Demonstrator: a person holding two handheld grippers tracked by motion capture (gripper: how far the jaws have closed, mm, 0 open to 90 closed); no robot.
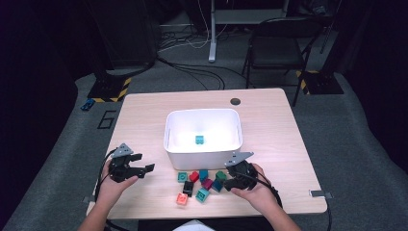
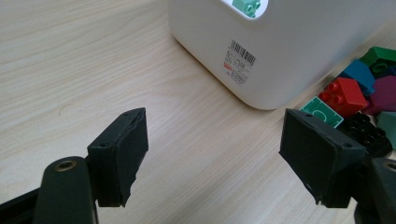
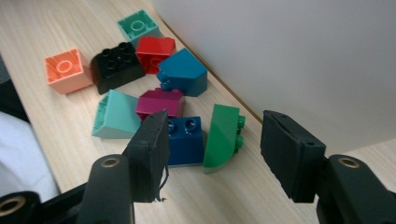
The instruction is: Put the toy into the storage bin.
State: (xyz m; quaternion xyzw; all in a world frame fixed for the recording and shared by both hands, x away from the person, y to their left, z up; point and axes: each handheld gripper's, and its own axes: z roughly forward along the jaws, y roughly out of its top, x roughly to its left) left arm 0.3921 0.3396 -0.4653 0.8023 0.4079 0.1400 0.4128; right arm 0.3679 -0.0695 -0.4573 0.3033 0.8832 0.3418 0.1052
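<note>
The right gripper (image 3: 212, 154), fingers released, straddles a green curved plastic brick (image 3: 223, 136) and a dark-blue brick (image 3: 184, 140) just near of the white plastic bin (image 1: 202, 144). The left gripper (image 2: 215, 158) hovers released over bare wooden counter (image 2: 70, 60).

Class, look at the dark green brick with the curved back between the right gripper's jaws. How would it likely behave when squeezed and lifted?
The green brick looks like hard moulded plastic, so probably stiff and light. Its curved back may let a pad slide off. It lies on its side, studs sideways, so a nudge might rock it. The right gripper stands open around it, not pressing.
</note>
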